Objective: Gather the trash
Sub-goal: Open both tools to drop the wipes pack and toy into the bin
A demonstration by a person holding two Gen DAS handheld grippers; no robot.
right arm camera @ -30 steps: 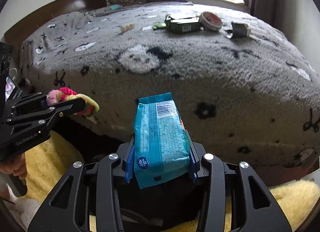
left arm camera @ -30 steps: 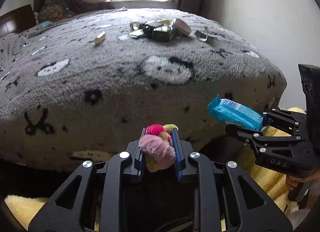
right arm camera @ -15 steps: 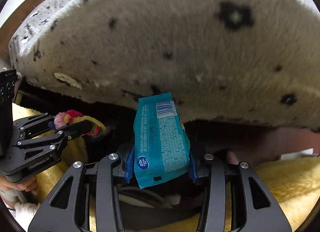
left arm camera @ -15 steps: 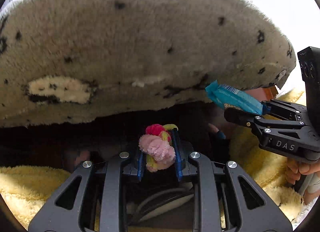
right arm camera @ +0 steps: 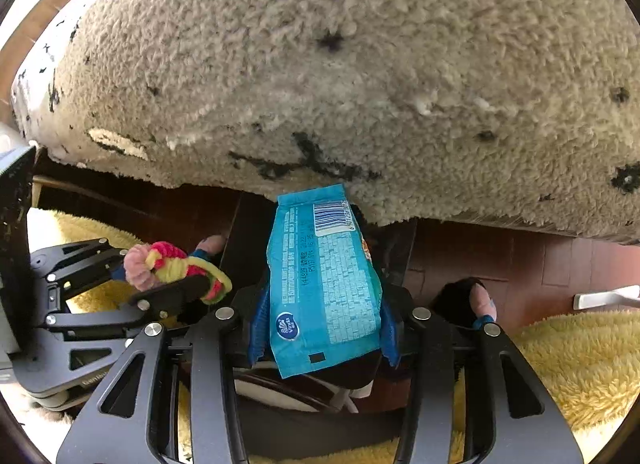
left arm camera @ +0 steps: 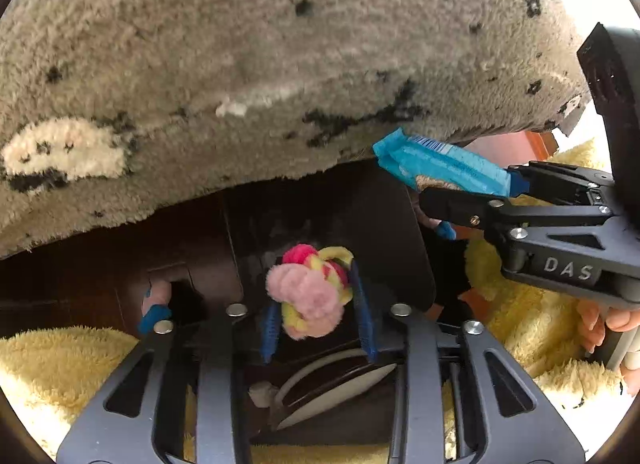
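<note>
Letting go over the dark bin is the step in hand, by my reading, and both drops want to be clean. The left gripper [left arm camera: 316,316] points steeply down with the fuzzy scrunchie [left arm camera: 310,296] between its blue pads [left arm camera: 364,310]; its jaws have just been opening, a gap shows on the left pad's side, and the bundle seems only to lean on the right pad, so the grip looks released. The right gripper [right arm camera: 322,304] has the blue wrapper [right arm camera: 322,280] standing between its 2 pads [right arm camera: 258,320]; those jaws have just been opening too, though the packet has not yet slipped and may still be lightly pinched, which the fisheye view does not settle.

To do it well, I would centre each load over the dark opening [left arm camera: 332,216] below the blanket's edge [left arm camera: 240,64], spread the jaws fully, and give the fluffy piece a small shake, since its pile may cling to the ribbed pads.

Pink, red and yellow loops make up the scrunchie, soft and matted. Flat and crinkled, the wrapper carries a white barcode patch near its top and a round logo near the bottom.
</note>
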